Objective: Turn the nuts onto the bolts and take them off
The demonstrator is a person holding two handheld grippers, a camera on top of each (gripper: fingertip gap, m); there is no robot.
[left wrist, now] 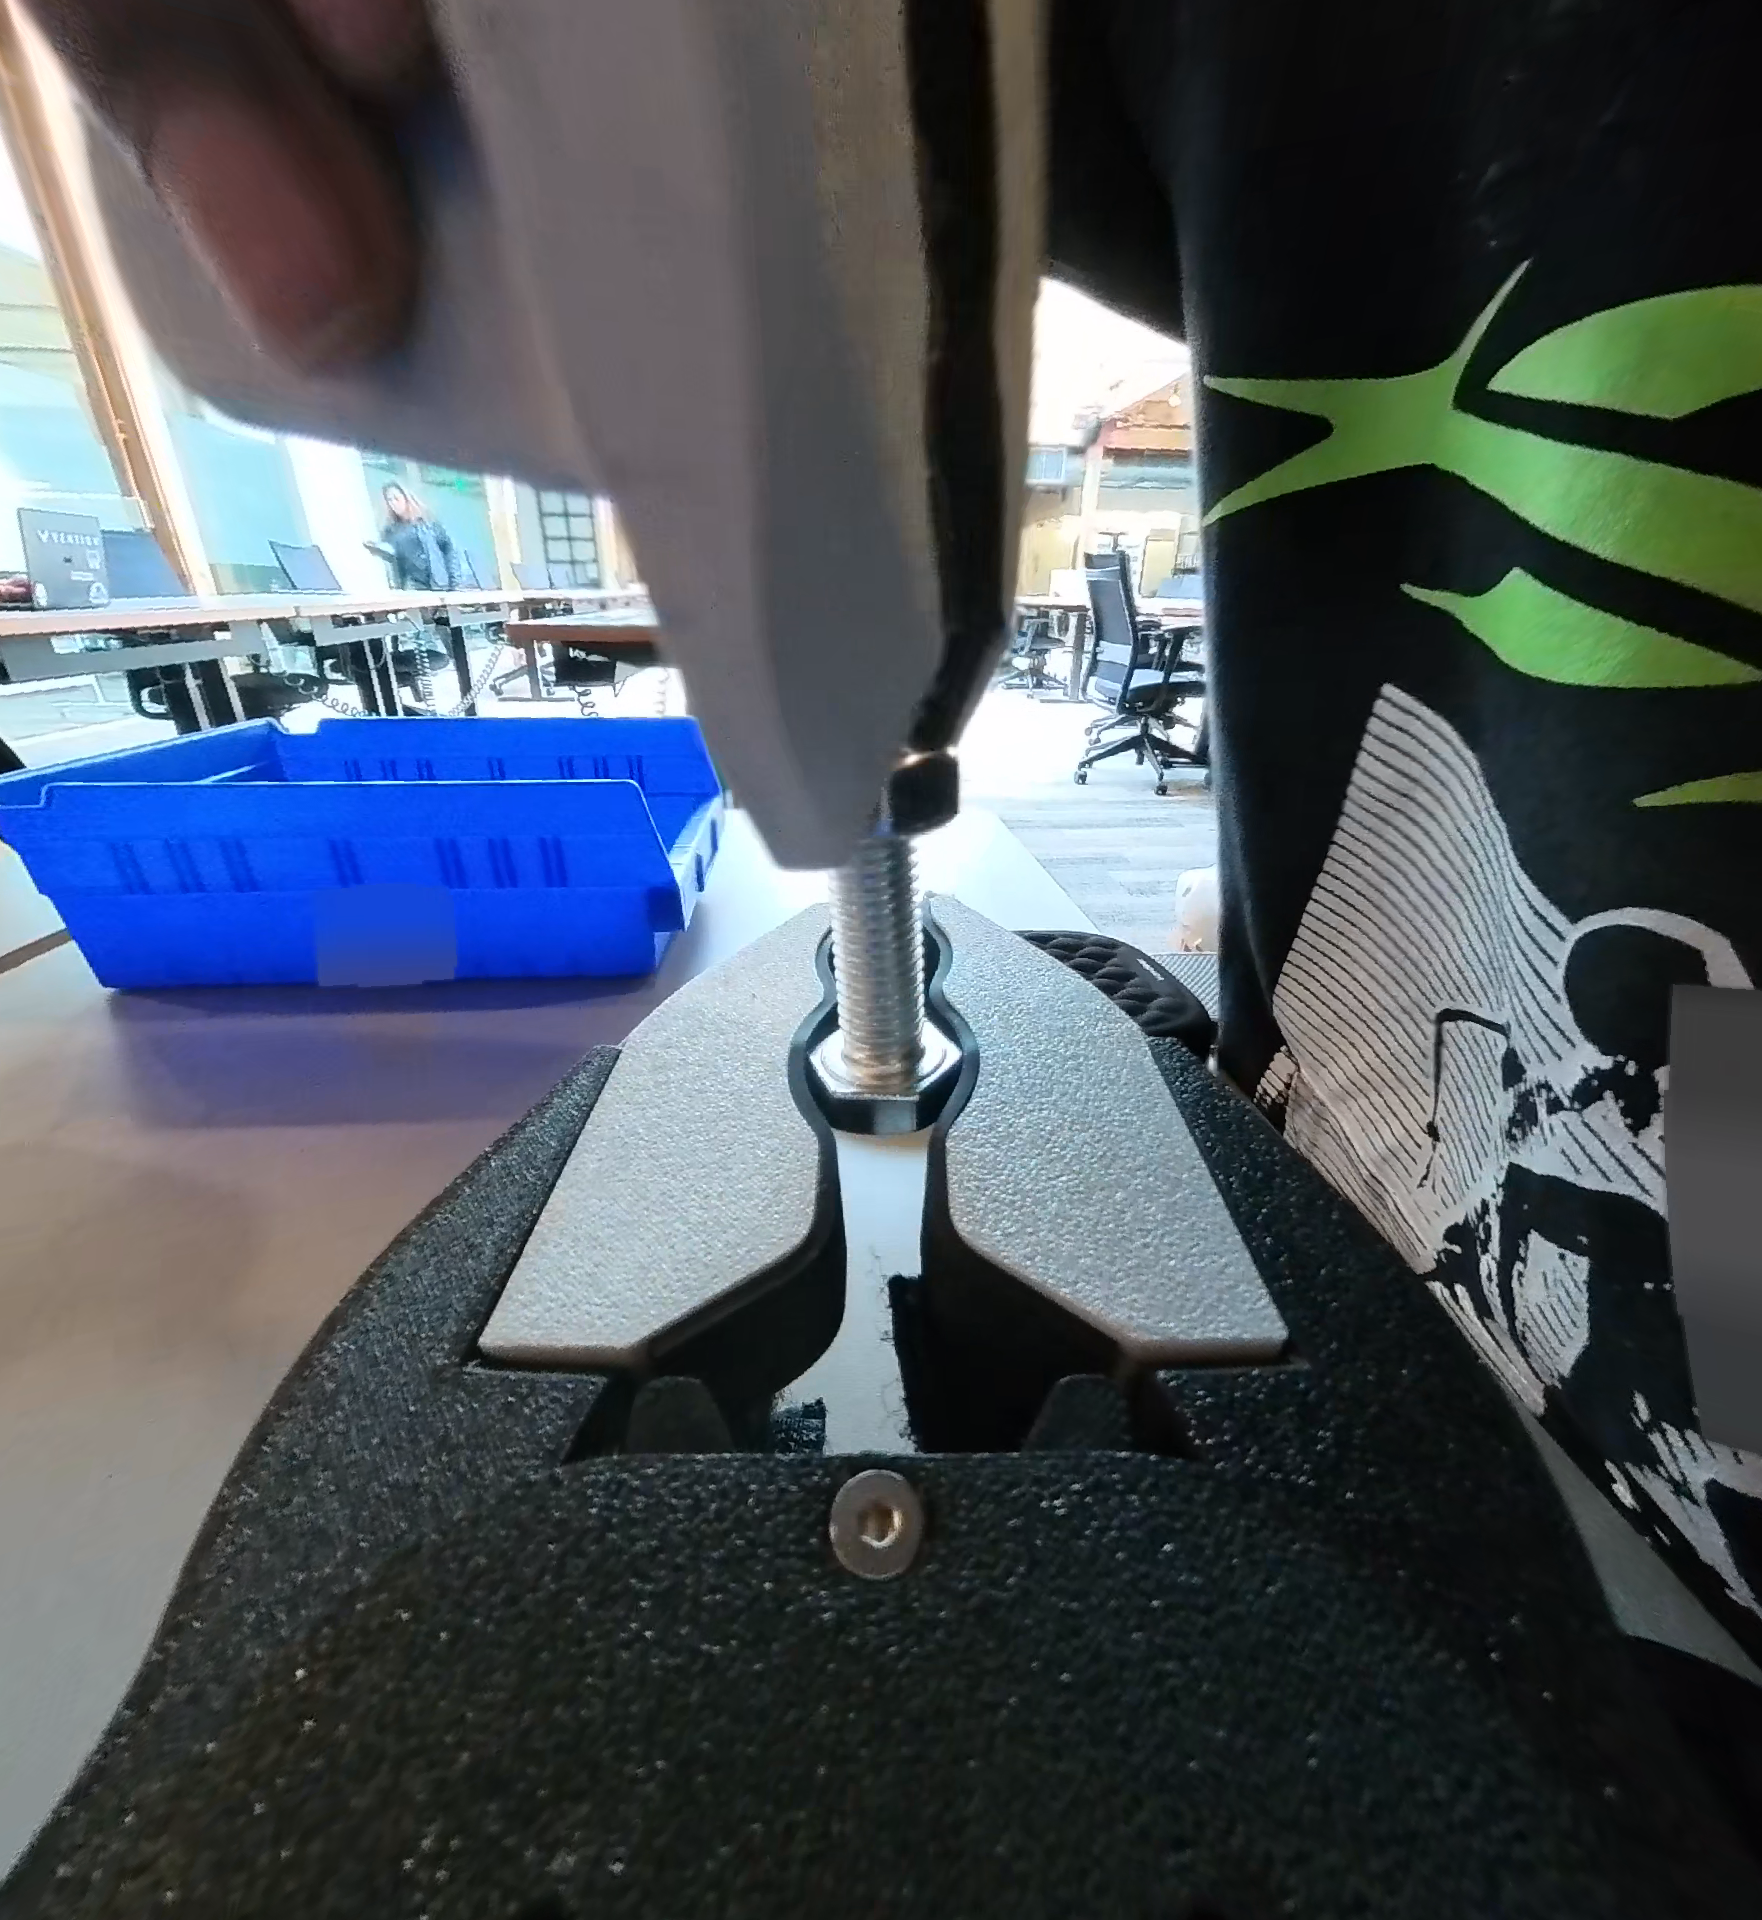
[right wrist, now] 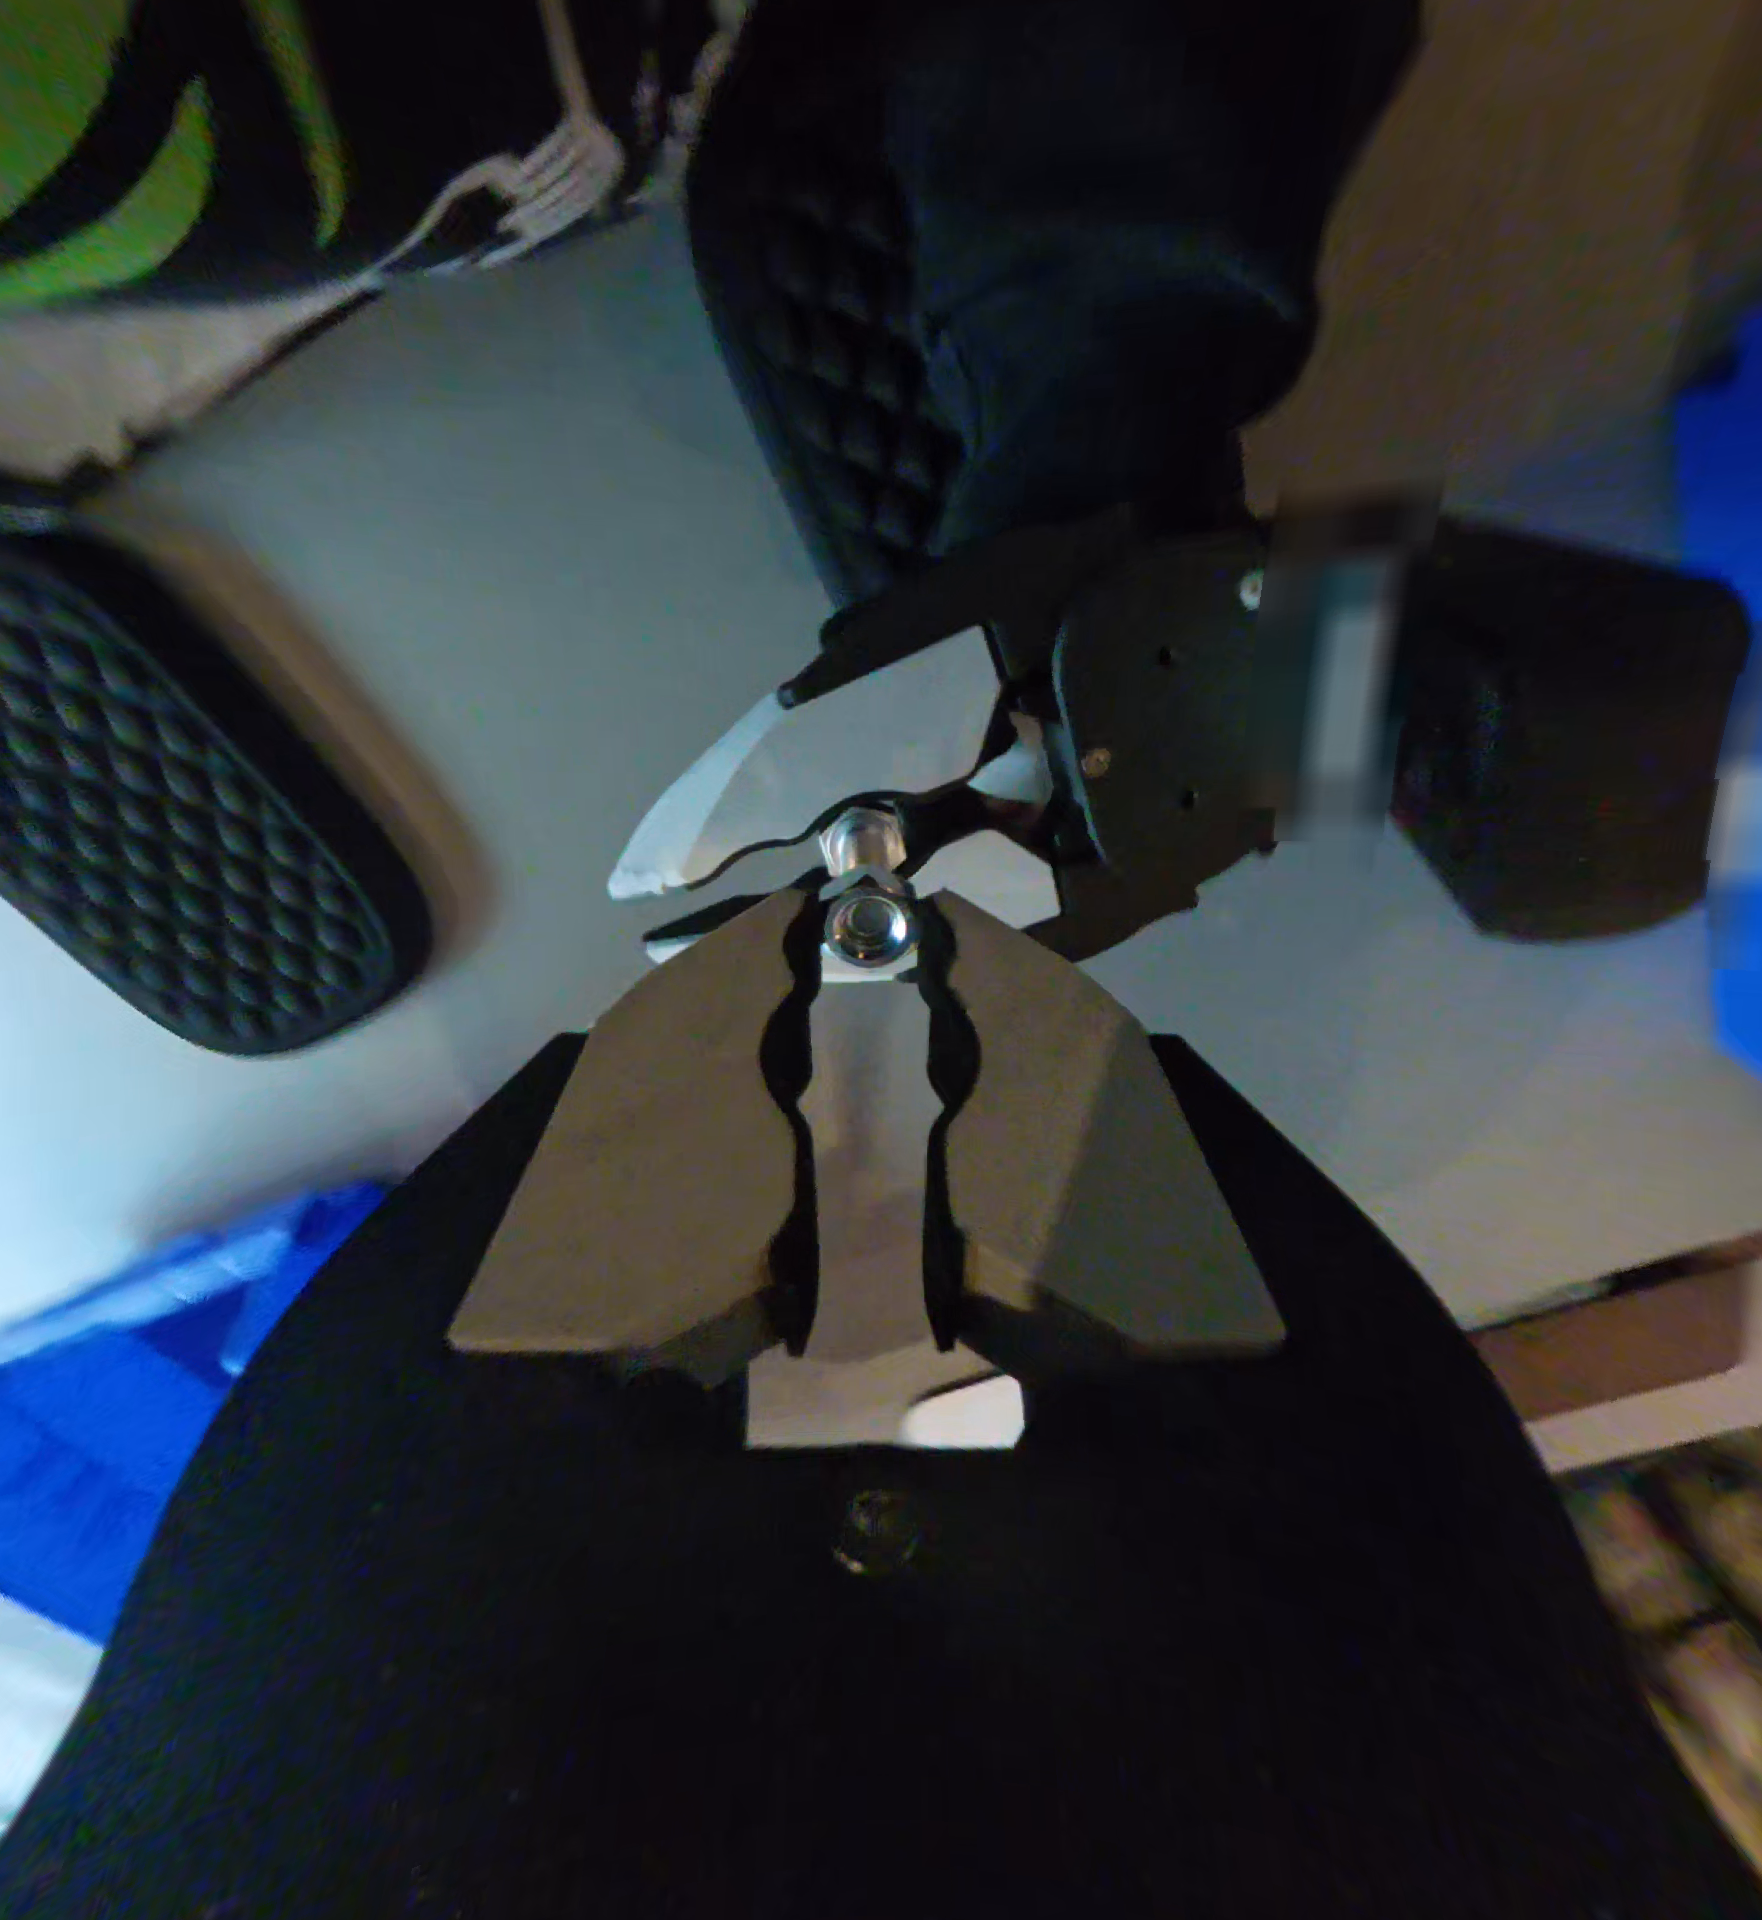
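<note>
The blue bin (left wrist: pixel 357 862) sits left of and beyond the left gripper (left wrist: pixel 882 1023), contents hidden. That gripper clamps the bolt (left wrist: pixel 875 971) at its hex head, thread upright. The right gripper (right wrist: pixel 864 930) grasps the bolt's top end from above, blocking the view behind. The bin's label is blurred.
</note>
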